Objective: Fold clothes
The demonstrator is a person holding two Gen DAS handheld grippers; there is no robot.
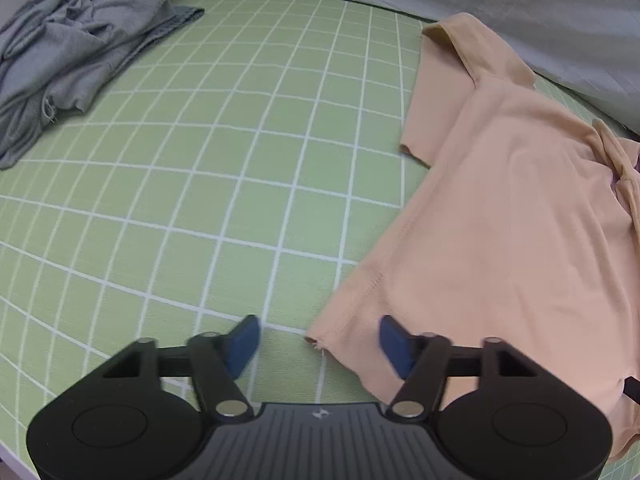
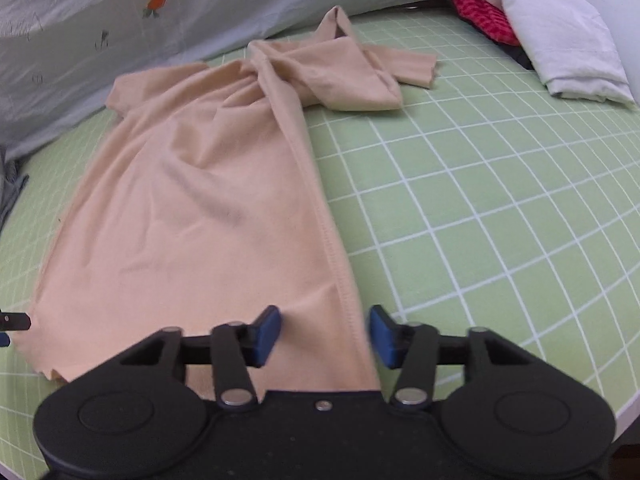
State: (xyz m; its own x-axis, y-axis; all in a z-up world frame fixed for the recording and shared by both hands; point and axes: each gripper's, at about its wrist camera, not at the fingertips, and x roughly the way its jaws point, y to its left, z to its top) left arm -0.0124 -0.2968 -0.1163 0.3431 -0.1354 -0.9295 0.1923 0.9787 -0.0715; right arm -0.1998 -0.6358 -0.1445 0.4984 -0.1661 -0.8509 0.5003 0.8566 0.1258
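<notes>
A peach T-shirt lies spread on the green checked sheet, hem toward me. In the left wrist view my left gripper stands open over the hem's left corner, which lies between the blue pads without being pressed. In the right wrist view the T-shirt has its right side turned in, with a sleeve lying crossed near the collar. My right gripper is open, and the shirt's right edge runs between its pads. They do not pinch it.
A crumpled grey garment lies at the far left of the sheet. A pale grey quilt with a carrot print runs along the back. Folded white cloth and a red item sit at the far right.
</notes>
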